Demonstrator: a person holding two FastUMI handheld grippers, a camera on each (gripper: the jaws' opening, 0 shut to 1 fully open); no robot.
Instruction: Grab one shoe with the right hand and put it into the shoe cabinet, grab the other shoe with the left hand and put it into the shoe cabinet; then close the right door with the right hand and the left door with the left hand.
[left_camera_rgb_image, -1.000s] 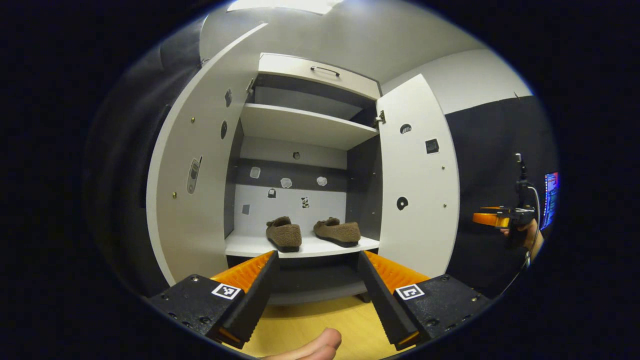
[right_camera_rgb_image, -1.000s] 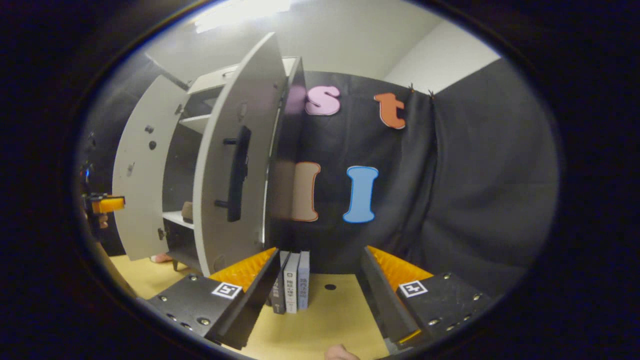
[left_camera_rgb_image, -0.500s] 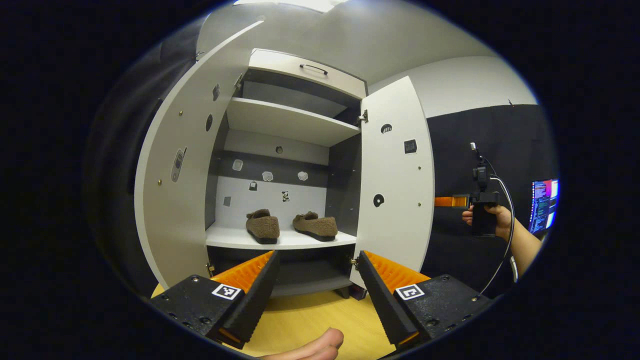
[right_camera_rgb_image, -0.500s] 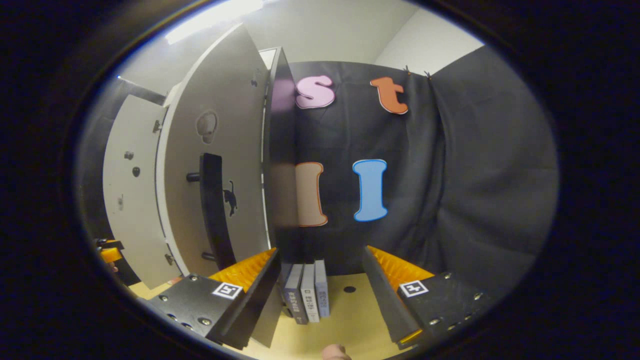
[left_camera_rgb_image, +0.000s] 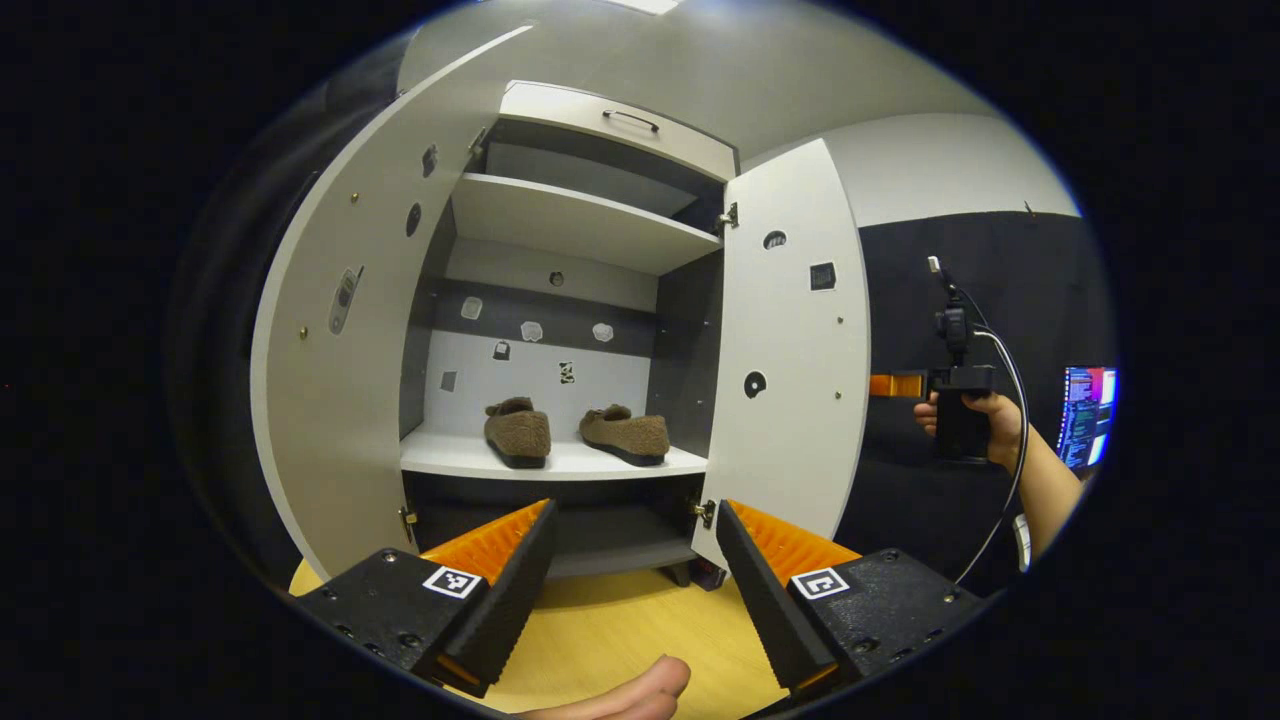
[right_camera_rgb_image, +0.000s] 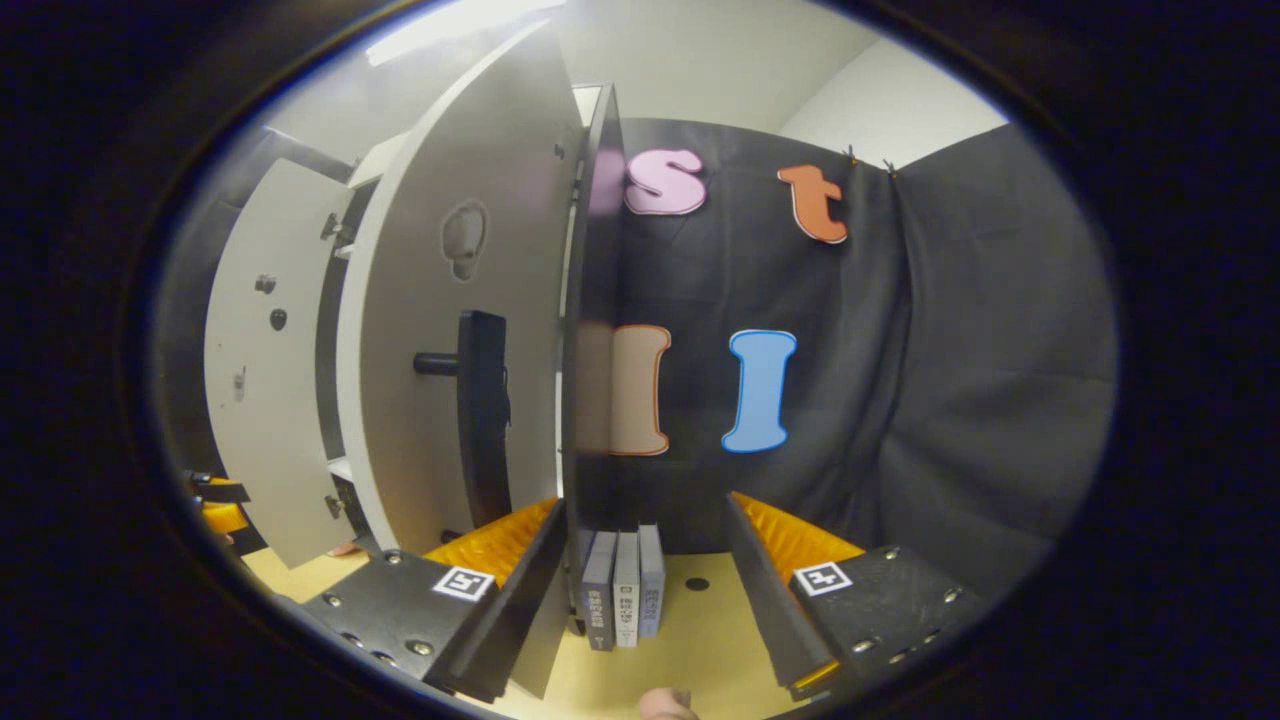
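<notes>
Left tongs (left_camera_rgb_image: 632, 560) wide and level facing open shoe cabinet (left_camera_rgb_image: 585, 225), right tongs (right_camera_rgb_image: 645, 560) wide beside right door (right_camera_rgb_image: 455, 330)

Two brown fuzzy shoes (left_camera_rgb_image: 575, 434); white cabinet (left_camera_rgb_image: 560, 215) with grey back, black door handle (right_camera_rgb_image: 485, 415), seemingly yellowish floor (left_camera_rgb_image: 620, 630).

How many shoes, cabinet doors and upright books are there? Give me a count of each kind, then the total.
Shoes: 2, one and the other, both on the cabinet shelf
Cabinet doors: 2, left and right, both open
Upright books: 3
Total: 7
</notes>
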